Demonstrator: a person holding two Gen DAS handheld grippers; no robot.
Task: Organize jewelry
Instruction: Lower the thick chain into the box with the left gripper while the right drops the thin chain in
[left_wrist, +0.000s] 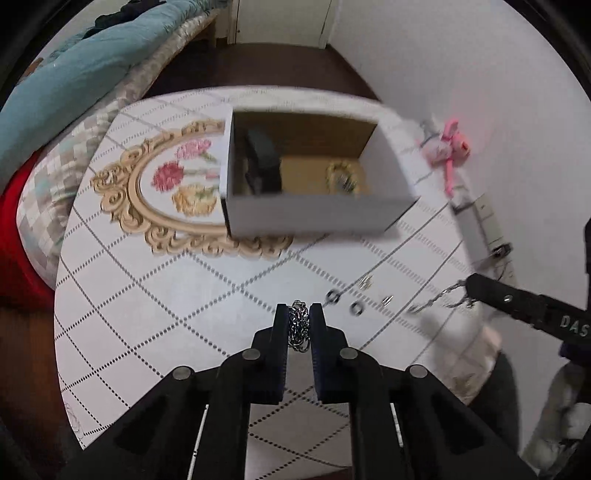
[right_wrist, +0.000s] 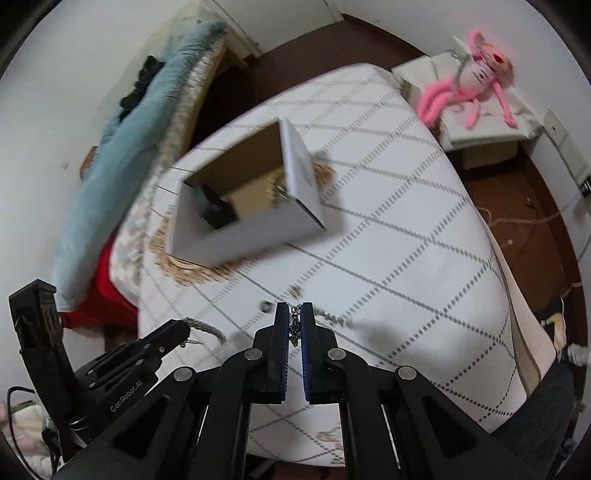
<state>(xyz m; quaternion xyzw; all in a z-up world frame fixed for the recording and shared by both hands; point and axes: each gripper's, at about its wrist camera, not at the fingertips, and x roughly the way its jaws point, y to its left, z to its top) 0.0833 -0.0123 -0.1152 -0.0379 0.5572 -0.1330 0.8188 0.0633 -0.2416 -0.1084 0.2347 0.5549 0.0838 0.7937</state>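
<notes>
Both grippers are squeezing silver chains. The left gripper has its two fingers pressed tight on a thick chain that is bunched up between them. The right gripper is pinched on a thin chain, and a bit of that chain hangs down between its fingers. In the left view, the right gripper comes in from the right side, and its chain droops in a loop toward the surface.

The surface has a white cloth with gray dotted lines that make diamond shapes. It also has a gold curly frame printed on it, with pink, red and yellow flowers inside.

A white box sits open on the surface, partly on the gold frame. It is brown inside. A dark thing lies in its left part, and a gold ring-shaped thing lies on its floor. Both are too blurry to name.

Some small rings and tiny shiny bits lie on the surface, between the box and the grippers.

A pink plush toy lies off to the side, past the edge of the surface. A bed with a blue blanket is on the other side.
</notes>
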